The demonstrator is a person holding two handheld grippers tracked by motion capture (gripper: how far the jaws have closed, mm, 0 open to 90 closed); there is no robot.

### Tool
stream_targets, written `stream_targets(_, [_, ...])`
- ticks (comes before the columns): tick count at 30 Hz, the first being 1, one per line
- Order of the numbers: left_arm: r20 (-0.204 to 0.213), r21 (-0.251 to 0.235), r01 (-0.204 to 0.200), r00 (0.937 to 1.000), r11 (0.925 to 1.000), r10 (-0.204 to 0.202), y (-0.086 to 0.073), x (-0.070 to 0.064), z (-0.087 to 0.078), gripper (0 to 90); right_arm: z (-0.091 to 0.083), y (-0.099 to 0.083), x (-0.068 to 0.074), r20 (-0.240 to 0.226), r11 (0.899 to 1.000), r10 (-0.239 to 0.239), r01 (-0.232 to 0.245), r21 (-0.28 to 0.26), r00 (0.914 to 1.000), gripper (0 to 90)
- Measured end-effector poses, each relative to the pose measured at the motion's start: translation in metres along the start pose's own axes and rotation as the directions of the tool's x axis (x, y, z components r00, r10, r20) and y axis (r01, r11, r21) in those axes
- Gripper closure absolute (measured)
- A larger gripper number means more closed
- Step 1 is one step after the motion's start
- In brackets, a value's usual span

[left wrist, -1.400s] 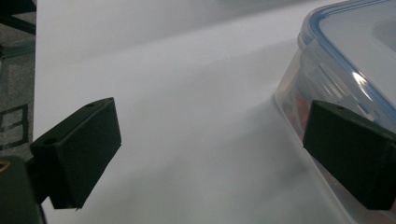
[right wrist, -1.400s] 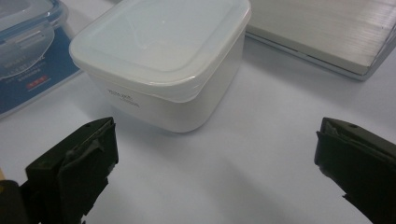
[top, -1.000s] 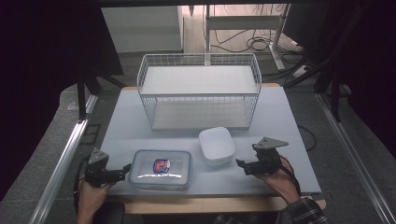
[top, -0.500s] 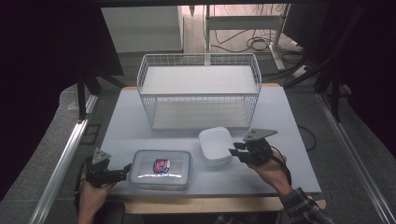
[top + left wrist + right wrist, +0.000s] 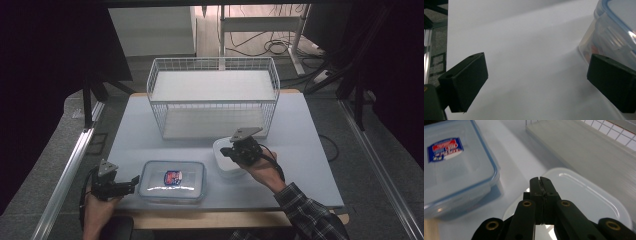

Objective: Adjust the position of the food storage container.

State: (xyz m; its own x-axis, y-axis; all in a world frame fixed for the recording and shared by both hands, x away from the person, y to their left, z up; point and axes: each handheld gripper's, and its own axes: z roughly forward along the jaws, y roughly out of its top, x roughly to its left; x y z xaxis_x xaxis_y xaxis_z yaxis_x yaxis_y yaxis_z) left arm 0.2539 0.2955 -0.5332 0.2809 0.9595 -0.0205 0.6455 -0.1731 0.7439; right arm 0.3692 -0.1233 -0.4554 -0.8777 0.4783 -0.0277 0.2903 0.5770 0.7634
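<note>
— Where is the white box (image 5: 227, 159) found?
— It is seen on the worktop (image 5: 300, 130), near the front edge, just in front of the wire basket (image 5: 212, 97) and just right of the clear lidded box (image 5: 173, 180). In the right gripper view its pale lid (image 5: 584, 195) is spread under the jaws.

— How is the right hand-held gripper (image 5: 239, 151) placed?
— It is held over the white box, at its right part. Its jaws are pressed together with nothing caught between them, as shown in the right gripper view (image 5: 541, 185). Whether the tips are touching the lid cannot be told.

— And the left hand-held gripper (image 5: 131, 182)?
— It is held low at the front left of the worktop, pointed at the clear lidded box. Its jaws are spread wide and nothing is gripped; in the left gripper view (image 5: 536, 82) one jaw is seen just beside the box's wall (image 5: 609, 37).

— What is noted about the clear lidded box?
— A blue-rimmed lid and a red and blue label (image 5: 173, 177) are seen on top.
</note>
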Motion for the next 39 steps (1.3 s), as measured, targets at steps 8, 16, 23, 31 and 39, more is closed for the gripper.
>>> stream_targets(8, [-0.007, 0.007, 0.004, 1.0000, 1.0000, -0.004, -0.001, 0.001, 0.000, 3.9, 0.024, 0.013, 0.003, -0.035, 1.000, -0.011, 0.012, 0.016, 0.9993, 88.1])
stream_targets(16, [-0.004, 0.024, -0.002, 1.0000, 0.9997, 0.002, -0.001, 0.000, 0.002, 4.4, 0.048, 0.015, 0.012, -0.015, 0.994, -0.057, 0.058, 0.095, 0.9983, 89.1])
stream_targets(23, [-0.006, 0.027, -0.004, 1.0000, 0.9996, 0.004, -0.001, -0.001, 0.003, 5.5, 0.046, 0.013, 0.007, 0.021, 0.993, -0.060, 0.058, 0.105, 0.9980, 89.3])
stream_targets(31, [-0.013, 0.068, 0.008, 0.9999, 0.9976, -0.007, 0.000, -0.002, 0.004, 6.4, 0.027, -0.003, -0.011, 0.048, 0.996, -0.001, -0.004, 0.094, 0.9989, 89.3])
stream_targets(39, [0.009, 0.071, 0.014, 0.9999, 0.9974, -0.015, 0.000, -0.002, 0.003, 6.9, -0.008, -0.032, -0.032, 0.121, 0.993, 0.051, -0.064, 0.101, 0.9913, 89.3])
